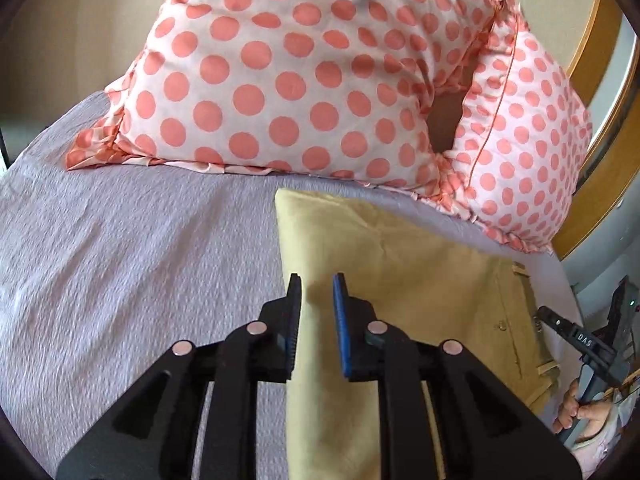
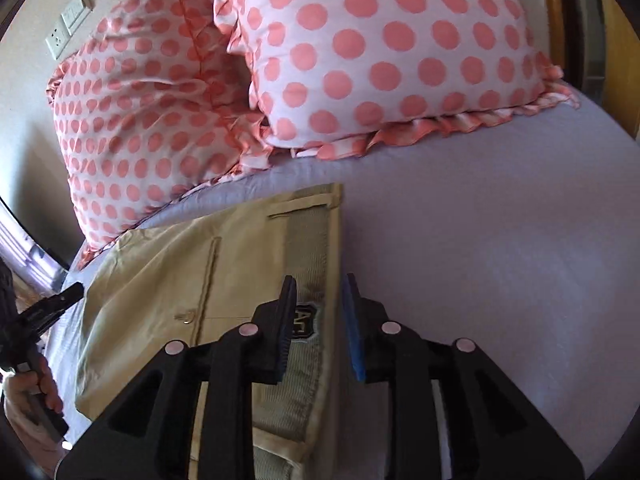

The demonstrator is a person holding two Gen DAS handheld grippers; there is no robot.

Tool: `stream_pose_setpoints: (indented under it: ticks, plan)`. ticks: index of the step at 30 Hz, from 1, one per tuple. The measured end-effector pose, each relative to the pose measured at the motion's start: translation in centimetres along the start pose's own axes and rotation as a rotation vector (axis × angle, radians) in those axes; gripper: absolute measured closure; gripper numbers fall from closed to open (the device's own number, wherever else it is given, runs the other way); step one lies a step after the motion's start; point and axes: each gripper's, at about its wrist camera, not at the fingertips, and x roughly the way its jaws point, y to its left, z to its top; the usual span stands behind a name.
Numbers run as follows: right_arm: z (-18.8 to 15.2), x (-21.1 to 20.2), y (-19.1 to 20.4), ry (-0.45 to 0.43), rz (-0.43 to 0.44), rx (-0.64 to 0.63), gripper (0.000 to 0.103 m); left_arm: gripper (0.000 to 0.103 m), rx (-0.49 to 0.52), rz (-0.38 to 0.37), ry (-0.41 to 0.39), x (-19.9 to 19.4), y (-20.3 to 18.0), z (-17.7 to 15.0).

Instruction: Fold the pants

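Observation:
Khaki pants [image 1: 400,264] lie folded flat on a lilac bed sheet [image 1: 140,240]. In the left wrist view my left gripper [image 1: 317,284] is open above the pants' left folded edge, holding nothing. In the right wrist view the pants [image 2: 160,272] show their waistband with a dark label [image 2: 304,320]. My right gripper [image 2: 320,286] is open over the waistband's right edge, empty. Each gripper also shows at the edge of the other's view: the right one [image 1: 576,336] and the left one [image 2: 44,312].
Two white pillows with pink dots [image 1: 288,72] [image 2: 380,48] lean at the head of the bed, just behind the pants. A wooden frame [image 1: 600,120] stands at the right. Wall sockets [image 2: 68,20] are at the upper left.

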Motion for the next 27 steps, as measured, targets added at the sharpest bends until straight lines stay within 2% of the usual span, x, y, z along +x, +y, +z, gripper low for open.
stream_pose_setpoints:
  ticks: [1, 2, 3, 4, 6, 8, 9, 11, 13, 14, 15, 16, 17, 18, 20, 22, 25, 27]
  plan:
    - [-0.7, -1.3, -0.5, -0.038, 0.010, 0.004, 0.050, 0.079, -0.007, -0.015, -0.025, -1.2, 0.3, -0.4]
    - [-1.3, -2.5, -0.6, -0.060, 0.058, 0.006, 0.041, 0.068, -0.008, -0.037, -0.042, -2.4, 0.3, -0.9]
    - [-1.9, -3.2, -0.5, -0.062, 0.124, 0.000, 0.040, 0.057, -0.007, -0.079, -0.049, -3.4, 0.1, -1.6]
    - [-2.7, -3.9, -0.1, -0.052, 0.195, -0.015, 0.040, 0.054, 0.002, -0.127, -0.048, -4.3, -0.5, -2.4]
    - [-3.9, -4.5, 1.1, -0.034, 0.290, -0.039, 0.040, 0.041, 0.034, -0.213, -0.026, -5.4, -2.0, -4.1]
    - [-4.8, -4.2, 1.9, -0.002, 0.327, -0.047, 0.033, 0.033, 0.064, -0.264, 0.030, -4.9, -3.7, -5.7]
    - [-5.1, -3.6, 2.3, 0.017, 0.321, -0.042, 0.030, 0.032, 0.070, -0.266, 0.066, -4.0, -4.5, -6.4]
    - [-5.5, -2.0, 2.3, 0.070, 0.272, -0.016, 0.029, 0.032, 0.070, -0.218, 0.140, -1.9, -5.1, -7.4]
    - [-5.6, -2.2, 2.5, 0.065, 0.265, 0.006, 0.029, 0.032, 0.062, -0.183, 0.173, -0.2, -5.0, -8.0]
    - [-5.6, -2.6, 2.6, 0.067, 0.244, 0.014, 0.029, 0.031, 0.077, -0.160, 0.134, -0.6, -5.2, -8.2]
    - [-5.8, -3.4, 2.9, 0.051, 0.211, 0.010, 0.027, 0.028, 0.100, -0.100, 0.117, -1.0, -5.6, -8.5]
    - [-6.3, -4.5, 3.3, 0.018, 0.175, -0.011, 0.016, 0.024, 0.119, -0.054, 0.102, -1.6, -5.9, -9.0]
    - [-7.1, -5.6, 3.6, -0.022, 0.140, -0.040, 0.005, 0.016, 0.137, -0.020, 0.076, -2.5, -5.8, -9.5]
    - [-8.0, -6.7, 4.1, -0.066, 0.103, -0.070, 0.001, 0.012, 0.153, 0.012, 0.045, -3.5, -5.9, -10.3]
    - [-10.6, -8.7, 5.1, -0.156, 0.051, -0.131, 0.001, 0.002, 0.189, 0.064, -0.014, -5.7, -5.3, -12.2]
    - [-13.1, -9.5, 6.0, -0.201, 0.021, -0.191, 0.001, 0.002, 0.221, 0.128, -0.057, -7.4, -4.5, -14.3]
    - [-15.9, -9.3, 7.5, -0.228, -0.078, -0.258, 0.001, 0.002, 0.229, 0.259, -0.096, -8.8, -3.7, -16.8]
    - [-17.3, -8.9, 8.6, -0.243, -0.119, -0.305, 0.001, 0.002, 0.229, 0.306, -0.099, -9.0, -3.6, -17.8]
